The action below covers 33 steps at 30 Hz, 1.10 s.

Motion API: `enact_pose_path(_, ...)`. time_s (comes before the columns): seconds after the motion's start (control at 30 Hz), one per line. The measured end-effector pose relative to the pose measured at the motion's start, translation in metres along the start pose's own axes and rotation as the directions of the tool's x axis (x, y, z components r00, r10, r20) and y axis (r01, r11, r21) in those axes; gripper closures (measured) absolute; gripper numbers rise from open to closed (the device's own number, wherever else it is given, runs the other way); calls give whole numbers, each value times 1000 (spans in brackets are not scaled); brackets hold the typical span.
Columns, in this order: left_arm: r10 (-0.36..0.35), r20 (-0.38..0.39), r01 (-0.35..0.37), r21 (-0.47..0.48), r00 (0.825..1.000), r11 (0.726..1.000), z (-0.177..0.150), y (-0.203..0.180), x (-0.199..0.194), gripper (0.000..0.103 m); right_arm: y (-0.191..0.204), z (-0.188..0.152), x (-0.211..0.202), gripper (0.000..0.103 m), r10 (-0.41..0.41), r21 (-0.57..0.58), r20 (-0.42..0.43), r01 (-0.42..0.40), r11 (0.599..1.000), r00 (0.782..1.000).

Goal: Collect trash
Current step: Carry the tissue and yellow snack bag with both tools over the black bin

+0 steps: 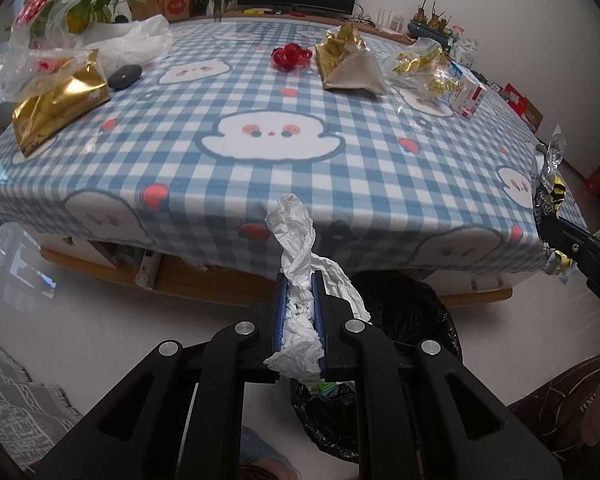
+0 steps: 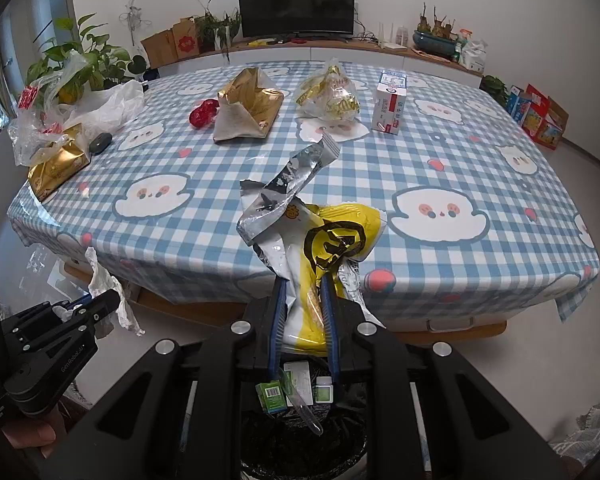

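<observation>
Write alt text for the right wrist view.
The right gripper has its jaws shut on a yellow and silver snack wrapper, held above a black-lined trash bin in front of a table with a blue checked cloth. At far left, the left gripper grips a crumpled white tissue.

We see a crumpled white tissue [image 1: 298, 280] twisted upright, clamped at 6 o'clock. A yellow-and-silver snack wrapper [image 2: 320, 248] stands creased, likewise clamped. The black-lined trash bin [image 2: 300, 432] sits open directly below, at 6 o'clock, holding small green cartons.
</observation>
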<state>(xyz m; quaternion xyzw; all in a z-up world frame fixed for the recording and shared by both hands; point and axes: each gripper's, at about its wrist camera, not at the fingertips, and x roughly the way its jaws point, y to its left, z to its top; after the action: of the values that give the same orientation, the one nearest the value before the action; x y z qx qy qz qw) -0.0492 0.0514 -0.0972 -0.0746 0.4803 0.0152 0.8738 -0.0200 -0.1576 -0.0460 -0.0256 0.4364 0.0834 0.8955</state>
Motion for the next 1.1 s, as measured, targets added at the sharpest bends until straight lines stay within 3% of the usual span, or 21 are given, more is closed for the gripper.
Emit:
enact_pose_path(0.53,36,-53,-36,-2,998,999,-51,13,-3,92,7,-64,17,87,42,-9,-64,-43,999,997)
enact_pose_path(1.1,33,-119,-33,3,992,999,-60,-1,41,92,20,-97,66,86,41,-21,-158,-45,999,987)
